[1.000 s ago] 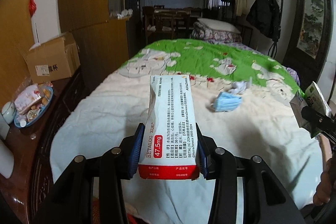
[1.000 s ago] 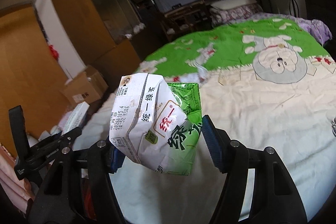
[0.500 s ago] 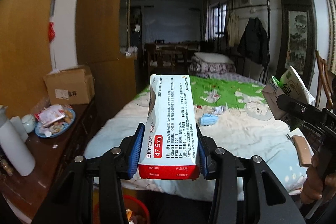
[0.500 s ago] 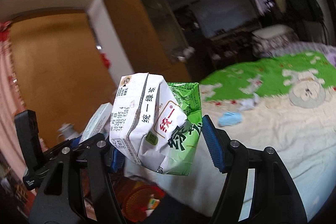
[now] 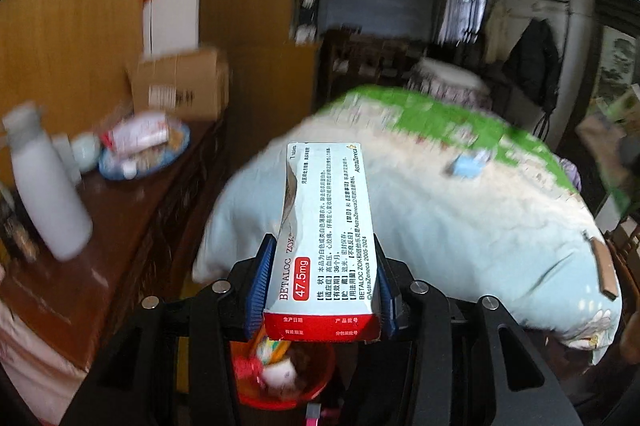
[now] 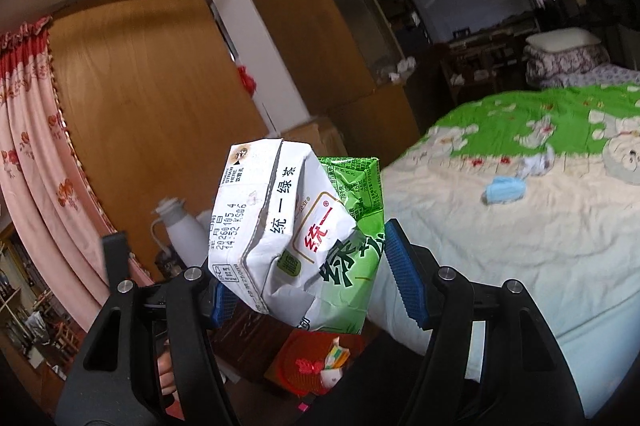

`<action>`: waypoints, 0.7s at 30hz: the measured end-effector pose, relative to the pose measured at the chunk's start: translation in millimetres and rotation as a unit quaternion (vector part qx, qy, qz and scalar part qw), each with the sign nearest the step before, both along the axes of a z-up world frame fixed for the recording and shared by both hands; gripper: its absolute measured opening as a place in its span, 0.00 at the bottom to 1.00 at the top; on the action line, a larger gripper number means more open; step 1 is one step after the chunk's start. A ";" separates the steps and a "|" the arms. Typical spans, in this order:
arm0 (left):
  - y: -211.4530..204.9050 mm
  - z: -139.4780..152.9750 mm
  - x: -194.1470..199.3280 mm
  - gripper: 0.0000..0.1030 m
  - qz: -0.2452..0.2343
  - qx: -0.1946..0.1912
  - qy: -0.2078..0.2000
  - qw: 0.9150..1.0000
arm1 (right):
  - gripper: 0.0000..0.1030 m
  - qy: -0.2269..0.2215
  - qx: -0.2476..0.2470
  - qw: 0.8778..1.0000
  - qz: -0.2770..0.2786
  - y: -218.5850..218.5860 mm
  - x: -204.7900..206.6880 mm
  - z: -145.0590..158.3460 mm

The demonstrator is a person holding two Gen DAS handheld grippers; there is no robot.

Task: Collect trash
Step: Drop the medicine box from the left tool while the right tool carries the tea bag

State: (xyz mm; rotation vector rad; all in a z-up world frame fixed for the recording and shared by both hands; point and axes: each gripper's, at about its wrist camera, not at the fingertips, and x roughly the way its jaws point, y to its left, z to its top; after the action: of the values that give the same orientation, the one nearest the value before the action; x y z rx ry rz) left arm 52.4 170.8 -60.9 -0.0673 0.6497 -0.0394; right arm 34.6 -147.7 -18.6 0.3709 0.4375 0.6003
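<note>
My left gripper [image 5: 322, 286] is shut on a white and red medicine box [image 5: 326, 230], held above a red trash basket [image 5: 280, 378] on the floor by the bed. My right gripper [image 6: 308, 274] is shut on a crumpled green and white tea carton [image 6: 298, 238], with the red basket [image 6: 316, 362] showing below it. A blue face mask [image 5: 466, 164] lies on the bed; it also shows in the right wrist view [image 6: 505, 189], beside a crumpled tissue [image 6: 534, 164].
A dark wooden cabinet [image 5: 120, 238] stands left of the bed with a white thermos [image 5: 48, 186], a plate of snacks [image 5: 140, 146] and a cardboard box [image 5: 180, 86]. Pink curtains [image 6: 36, 166] hang at far left. The bed [image 6: 520, 246] fills the right.
Both grippers have drawn back from the bed and tilted down; the red basket has come into fuller view below them. Both still hold their items.
</note>
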 end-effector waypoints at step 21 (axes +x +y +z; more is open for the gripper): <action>120.1 -98.8 31.4 0.94 0.171 -0.008 0.119 0.978 | 0.63 0.147 -0.109 0.978 0.101 115.8 82.3 -92.6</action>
State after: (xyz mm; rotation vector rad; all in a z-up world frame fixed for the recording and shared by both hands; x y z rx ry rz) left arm 83.8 291.0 -159.6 -0.2010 0.8690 0.3006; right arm 116.9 -31.9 -111.2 0.2049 0.8254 0.6901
